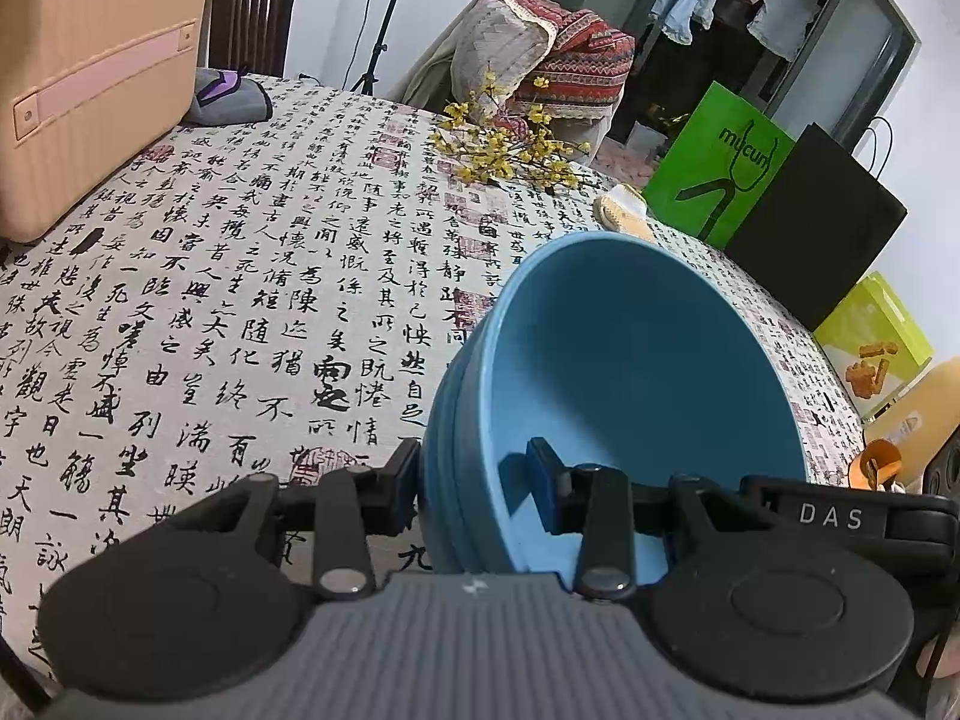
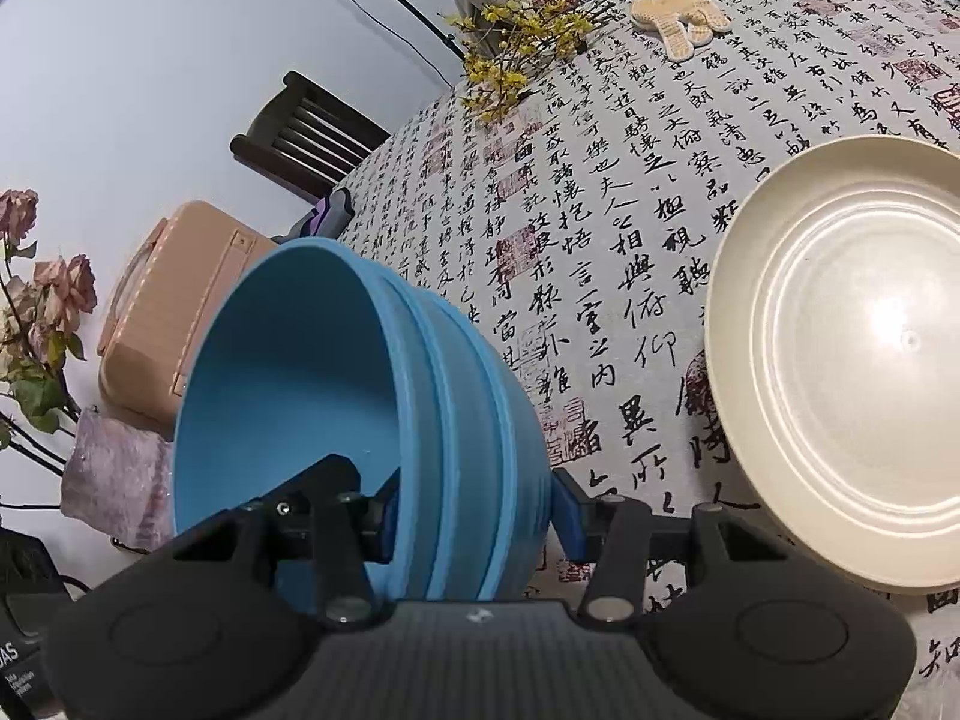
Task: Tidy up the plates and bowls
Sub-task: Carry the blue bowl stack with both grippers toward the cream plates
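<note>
In the left wrist view my left gripper [image 1: 474, 492] is shut on the rim of a stack of blue bowls [image 1: 630, 372], one finger inside and one outside. The stack is tilted above the calligraphy tablecloth [image 1: 240, 300]. In the right wrist view my right gripper [image 2: 474, 510] is shut on the rim of a stack of blue bowls [image 2: 336, 372], tilted on its side above the table. A cream plate [image 2: 852, 360] lies flat on the cloth to the right of it.
A peach suitcase [image 1: 78, 78] stands at the table's far left. Yellow flower sprigs [image 1: 510, 144] and a work glove [image 2: 678, 18] lie at the far side. Green and black bags [image 1: 720, 162], a snack box [image 1: 870, 342] and a dark chair [image 2: 306, 132] surround the table.
</note>
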Tool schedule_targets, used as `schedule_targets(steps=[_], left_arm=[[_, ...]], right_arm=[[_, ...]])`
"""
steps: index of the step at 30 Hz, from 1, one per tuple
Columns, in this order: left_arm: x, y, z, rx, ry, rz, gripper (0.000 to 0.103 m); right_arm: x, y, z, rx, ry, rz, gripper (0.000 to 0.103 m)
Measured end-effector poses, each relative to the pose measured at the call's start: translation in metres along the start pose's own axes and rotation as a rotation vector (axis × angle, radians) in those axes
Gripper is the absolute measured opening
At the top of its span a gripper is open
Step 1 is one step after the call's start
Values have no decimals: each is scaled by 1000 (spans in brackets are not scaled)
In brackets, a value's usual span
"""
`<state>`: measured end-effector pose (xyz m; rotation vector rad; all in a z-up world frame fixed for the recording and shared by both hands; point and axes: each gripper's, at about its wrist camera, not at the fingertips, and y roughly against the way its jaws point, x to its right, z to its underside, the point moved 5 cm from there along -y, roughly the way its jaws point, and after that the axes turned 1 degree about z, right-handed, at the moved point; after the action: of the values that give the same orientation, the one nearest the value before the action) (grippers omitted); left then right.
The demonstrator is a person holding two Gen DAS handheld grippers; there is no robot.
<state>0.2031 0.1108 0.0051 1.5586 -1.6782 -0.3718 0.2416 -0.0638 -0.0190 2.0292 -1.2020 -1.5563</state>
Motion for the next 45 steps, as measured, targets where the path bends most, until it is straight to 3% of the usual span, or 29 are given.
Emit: schedule_targets(steps=[45], left_arm=[[39,3,10,9,-29,18,38]], right_arm=[[31,39,-2,43,1,-15,47]])
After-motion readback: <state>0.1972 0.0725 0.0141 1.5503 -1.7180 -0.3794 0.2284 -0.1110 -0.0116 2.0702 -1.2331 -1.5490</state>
